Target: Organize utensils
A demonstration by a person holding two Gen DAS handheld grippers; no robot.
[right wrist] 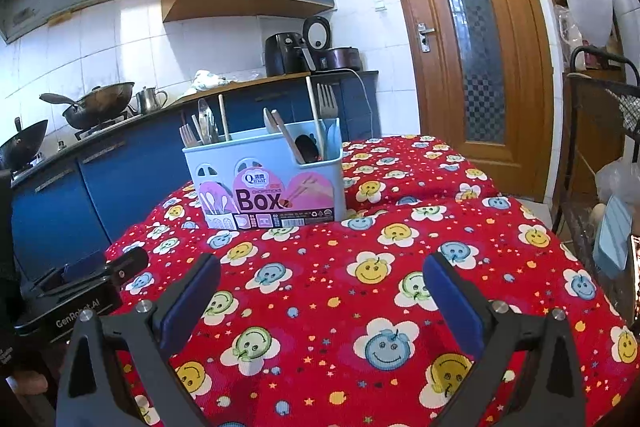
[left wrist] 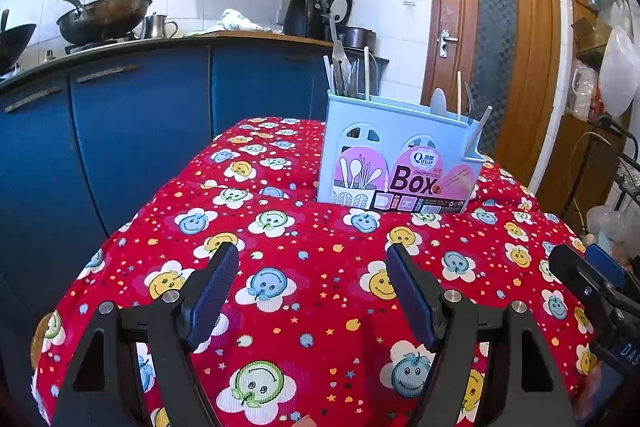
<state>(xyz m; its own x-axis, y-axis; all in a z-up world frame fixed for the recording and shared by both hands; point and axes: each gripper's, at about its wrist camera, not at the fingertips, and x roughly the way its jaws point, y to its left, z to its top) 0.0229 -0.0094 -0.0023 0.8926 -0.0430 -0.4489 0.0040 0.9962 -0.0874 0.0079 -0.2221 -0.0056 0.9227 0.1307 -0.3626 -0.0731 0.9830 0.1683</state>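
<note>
**Two grippers open over the table, utensil box loaded at the far side**

Both devices are observed above a table covered by a red smiley-flower tablecloth (left wrist: pixel 304 267). The left gripper (left wrist: pixel 312 259) has its jaws spread wide with nothing between them; only cloth shows in the gap. The right gripper (right wrist: pixel 320 267) stands likewise, jaws apart and empty. Each device is partly visible at the edge of the other's view, so they sit side by side at the near edge of the table.

The light blue chopsticks box (right wrist: pixel 264 179) stands upright on the cloth, toward the far side of the table and well apart from both sets of fingers. Its printed label faces the cameras. Utensils stand inside it in more than one compartment: a fork (right wrist: pixel 327 103) and a pale chopstick (right wrist: pixel 312 107) rise from the right-hand section, a dark spoon (right wrist: pixel 306 147) leans there too, and a cluster of forks and metal handles (right wrist: pixel 200 129) fills the left-hand section. The exact count of items cannot be determined.

No loose utensil is seen on the cloth in either view.

Beyond the table: blue kitchen cabinets (left wrist: pixel 140 115), a wok (left wrist: pixel 104 17) on the stove, a wooden door (left wrist: pixel 492 47).
</note>
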